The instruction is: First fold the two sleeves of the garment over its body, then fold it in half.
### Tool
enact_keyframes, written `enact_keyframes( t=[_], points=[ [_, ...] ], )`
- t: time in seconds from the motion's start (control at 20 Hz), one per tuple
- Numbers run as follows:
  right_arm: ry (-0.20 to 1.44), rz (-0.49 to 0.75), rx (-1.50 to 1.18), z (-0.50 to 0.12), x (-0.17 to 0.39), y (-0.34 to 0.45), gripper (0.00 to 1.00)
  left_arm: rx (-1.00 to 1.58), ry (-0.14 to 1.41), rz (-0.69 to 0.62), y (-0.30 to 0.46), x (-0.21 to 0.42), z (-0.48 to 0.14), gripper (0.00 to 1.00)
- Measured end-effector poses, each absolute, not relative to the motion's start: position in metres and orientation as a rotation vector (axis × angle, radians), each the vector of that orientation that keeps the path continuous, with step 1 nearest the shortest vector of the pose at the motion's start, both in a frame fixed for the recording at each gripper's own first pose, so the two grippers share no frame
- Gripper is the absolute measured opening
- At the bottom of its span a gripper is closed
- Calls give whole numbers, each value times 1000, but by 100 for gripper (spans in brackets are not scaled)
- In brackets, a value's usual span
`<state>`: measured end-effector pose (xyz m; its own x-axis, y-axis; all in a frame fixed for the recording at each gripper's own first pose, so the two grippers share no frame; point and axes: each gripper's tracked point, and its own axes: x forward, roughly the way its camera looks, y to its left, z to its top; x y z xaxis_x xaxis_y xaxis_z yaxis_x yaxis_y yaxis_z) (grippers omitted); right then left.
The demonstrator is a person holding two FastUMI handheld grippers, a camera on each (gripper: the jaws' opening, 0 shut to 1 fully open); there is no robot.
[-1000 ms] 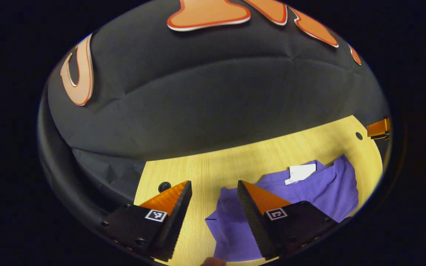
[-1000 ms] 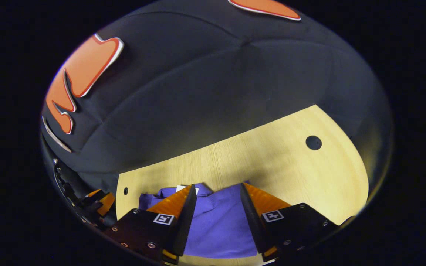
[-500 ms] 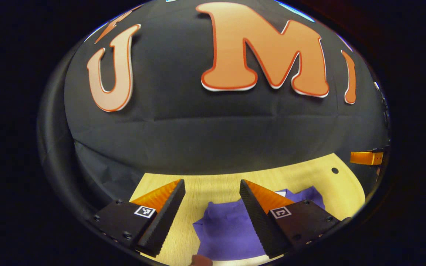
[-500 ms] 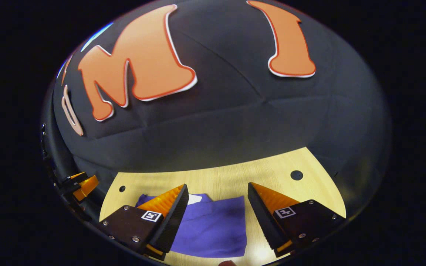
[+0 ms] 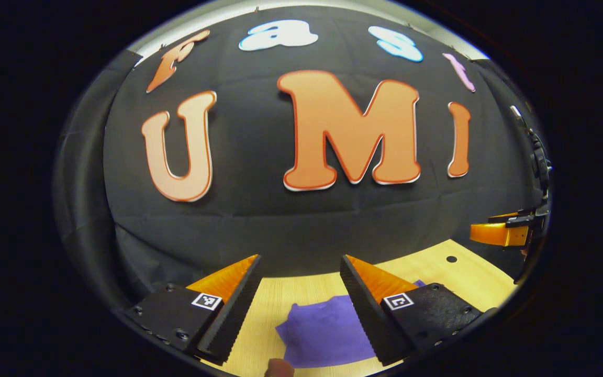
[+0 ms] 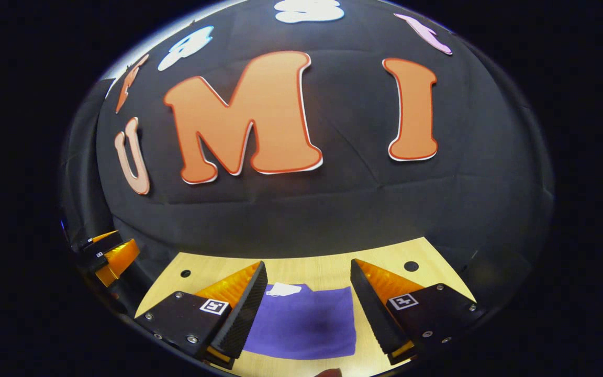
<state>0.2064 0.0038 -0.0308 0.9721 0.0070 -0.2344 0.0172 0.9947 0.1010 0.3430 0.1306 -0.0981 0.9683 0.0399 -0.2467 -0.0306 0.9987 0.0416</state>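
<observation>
Hovering above the table (image 5: 301,285), the left gripper (image 5: 301,283) has its two orange-and-black fingers spread wide, with nothing between them and nothing touching the ribbed pads (image 5: 231,314). In the left gripper view the purple garment (image 5: 325,332) lies flat on the light wood, folded into a compact block, showing in the gap between the fingers toward 5 o'clock, partly hidden behind the right-hand finger. It is apart from both fingers and lies below them on the table. A fingertip of the person (image 5: 279,368) shows at the 6 o'clock edge. At 3 o'clock in that view the right gripper (image 5: 505,230) shows as an orange wedge at the rim, off the table's far corner; how far its jaws stand apart cannot be told from there.

In the right gripper view the right gripper (image 6: 306,288) is likewise wide open and holds nothing. The garment (image 6: 304,322) lies between its fingers at 6 o'clock, a neat purple rectangle on the table (image 6: 385,256), with a white tag (image 6: 283,289) at its far edge toward 11 o'clock. The left-hand finger overlaps the garment's near corner in the picture, but whether it touches the cloth cannot be told. A small hole (image 6: 411,266) in the tabletop lies at 2 o'clock of the garment, another hole (image 6: 185,273) at 10 o'clock. The left gripper (image 6: 108,254) shows at 9 o'clock near the rim, well apart from the garment.
</observation>
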Motion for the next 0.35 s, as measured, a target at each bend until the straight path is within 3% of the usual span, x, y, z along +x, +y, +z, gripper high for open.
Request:
enact_keyframes(
  t=[0.35],
  points=[
    [142, -20, 92, -11, 148, 44, 94, 39, 135, -36, 120, 281, -77, 95]
  ],
)
